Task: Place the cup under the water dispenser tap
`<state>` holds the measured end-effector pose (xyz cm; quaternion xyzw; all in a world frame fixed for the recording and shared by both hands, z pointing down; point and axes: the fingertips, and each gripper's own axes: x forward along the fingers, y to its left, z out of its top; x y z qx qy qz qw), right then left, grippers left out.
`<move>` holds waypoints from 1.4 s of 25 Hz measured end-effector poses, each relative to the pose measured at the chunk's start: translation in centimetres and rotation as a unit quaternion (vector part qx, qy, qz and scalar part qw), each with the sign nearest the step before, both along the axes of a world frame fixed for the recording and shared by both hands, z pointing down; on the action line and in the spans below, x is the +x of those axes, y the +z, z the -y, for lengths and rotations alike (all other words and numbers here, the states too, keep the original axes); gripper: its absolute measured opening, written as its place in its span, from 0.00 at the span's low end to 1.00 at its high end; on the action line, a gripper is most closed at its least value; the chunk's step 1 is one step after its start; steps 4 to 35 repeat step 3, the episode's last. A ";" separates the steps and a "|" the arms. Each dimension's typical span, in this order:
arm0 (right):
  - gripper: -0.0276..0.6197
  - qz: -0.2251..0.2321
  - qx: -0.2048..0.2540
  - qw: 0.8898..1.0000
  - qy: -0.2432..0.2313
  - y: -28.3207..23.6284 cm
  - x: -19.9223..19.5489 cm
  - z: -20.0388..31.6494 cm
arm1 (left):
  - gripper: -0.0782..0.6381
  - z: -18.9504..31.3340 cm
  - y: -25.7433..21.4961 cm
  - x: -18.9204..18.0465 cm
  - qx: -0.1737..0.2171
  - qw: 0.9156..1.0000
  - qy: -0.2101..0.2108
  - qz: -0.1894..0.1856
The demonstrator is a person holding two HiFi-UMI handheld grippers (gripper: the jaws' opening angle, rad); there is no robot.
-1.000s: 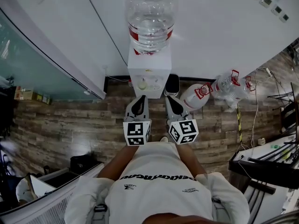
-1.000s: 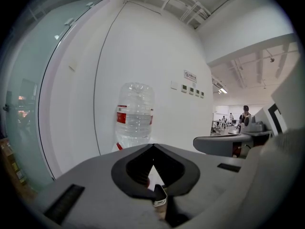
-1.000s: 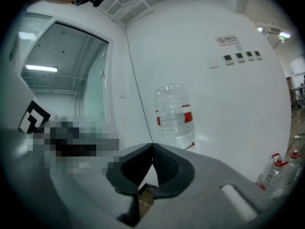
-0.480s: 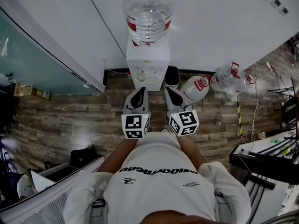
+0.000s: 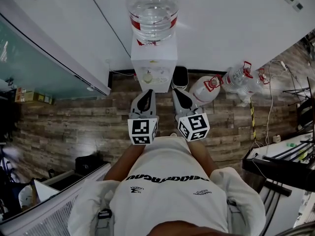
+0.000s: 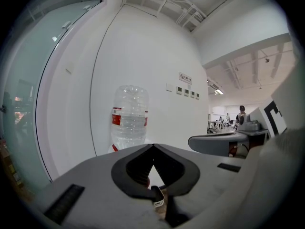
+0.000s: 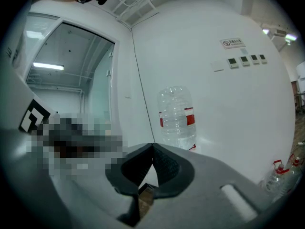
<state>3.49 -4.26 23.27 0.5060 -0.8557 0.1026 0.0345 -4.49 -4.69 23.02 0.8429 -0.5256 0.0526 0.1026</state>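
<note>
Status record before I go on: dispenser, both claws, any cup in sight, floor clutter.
water dispenser: white, against the wall, straight ahead of both claws
bottle: clear, upright on top of the dispenser
left claw: shut, empty
right claw: shut, empty, beside the left one
cup: none made out in any view
floor: two spare bottles to the dispenser's right; black bin beside it

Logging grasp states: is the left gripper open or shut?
Shut. In its own view, the left gripper has its jaw tips touching, with nothing between them.
</note>
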 end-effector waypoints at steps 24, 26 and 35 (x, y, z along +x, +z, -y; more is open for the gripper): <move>0.04 0.000 0.002 1.000 -0.001 -0.1 0.1 -0.3 | 0.11 -0.2 0.0 0.0 -0.003 1.000 -0.004 -0.002; 0.04 0.000 0.002 1.000 -0.001 -0.1 0.1 -0.3 | 0.11 -0.2 0.0 0.0 -0.003 1.000 -0.004 -0.002; 0.04 0.000 0.002 1.000 -0.001 -0.1 0.1 -0.3 | 0.11 -0.2 0.0 0.0 -0.003 1.000 -0.004 -0.002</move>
